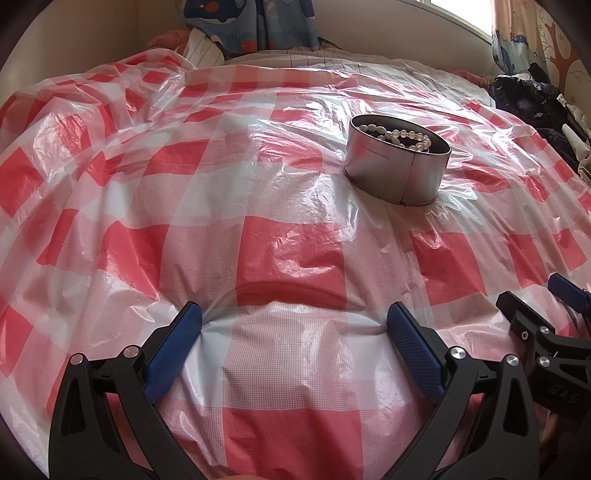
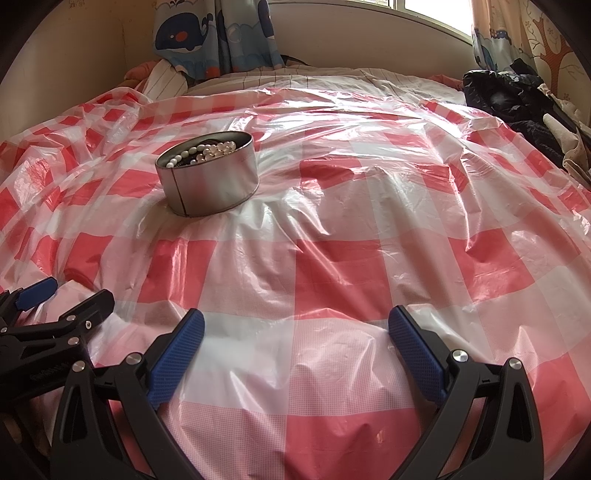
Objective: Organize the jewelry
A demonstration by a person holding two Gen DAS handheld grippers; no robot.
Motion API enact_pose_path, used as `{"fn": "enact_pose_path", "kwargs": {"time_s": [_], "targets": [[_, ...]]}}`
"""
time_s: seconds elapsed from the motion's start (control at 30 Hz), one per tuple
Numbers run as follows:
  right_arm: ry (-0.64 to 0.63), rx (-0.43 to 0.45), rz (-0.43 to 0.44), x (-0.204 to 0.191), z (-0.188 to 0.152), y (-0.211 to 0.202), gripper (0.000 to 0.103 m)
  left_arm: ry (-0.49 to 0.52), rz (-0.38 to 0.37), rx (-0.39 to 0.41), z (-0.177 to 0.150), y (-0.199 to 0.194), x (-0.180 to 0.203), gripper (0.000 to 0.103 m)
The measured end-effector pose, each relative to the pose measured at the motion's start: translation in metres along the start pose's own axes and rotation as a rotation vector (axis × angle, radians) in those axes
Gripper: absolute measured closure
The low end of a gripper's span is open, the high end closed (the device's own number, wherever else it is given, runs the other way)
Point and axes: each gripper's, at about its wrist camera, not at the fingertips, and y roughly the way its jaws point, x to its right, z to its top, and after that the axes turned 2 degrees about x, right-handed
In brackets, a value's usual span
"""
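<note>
A round silver tin (image 1: 397, 166) stands on the red-and-white checked plastic sheet (image 1: 288, 251). White bead jewelry (image 1: 402, 136) lies inside it. In the right wrist view the tin (image 2: 210, 181) is at the upper left with the beads (image 2: 207, 150) in it. My left gripper (image 1: 293, 321) is open and empty, resting low on the sheet well in front of the tin. My right gripper (image 2: 295, 325) is open and empty, also low on the sheet. Each gripper shows at the edge of the other's view: the right one (image 1: 535, 314) and the left one (image 2: 62, 295).
The sheet (image 2: 332, 258) covers a bed. Whale-print curtains (image 2: 207, 33) hang at the back by the window. Dark clothes (image 2: 517, 99) are piled at the far right edge. A striped pillow (image 2: 166, 85) lies at the back left.
</note>
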Motion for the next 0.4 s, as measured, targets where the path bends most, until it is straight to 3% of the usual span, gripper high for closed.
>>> {"fn": "enact_pose_path", "kwargs": {"time_s": [0.4], "targets": [[0.0,-0.001,0.0,0.0007,-0.0005,-0.0003,0.007,0.003,0.004,-0.006,-0.0011,0.0009,0.0006,0.007]]}}
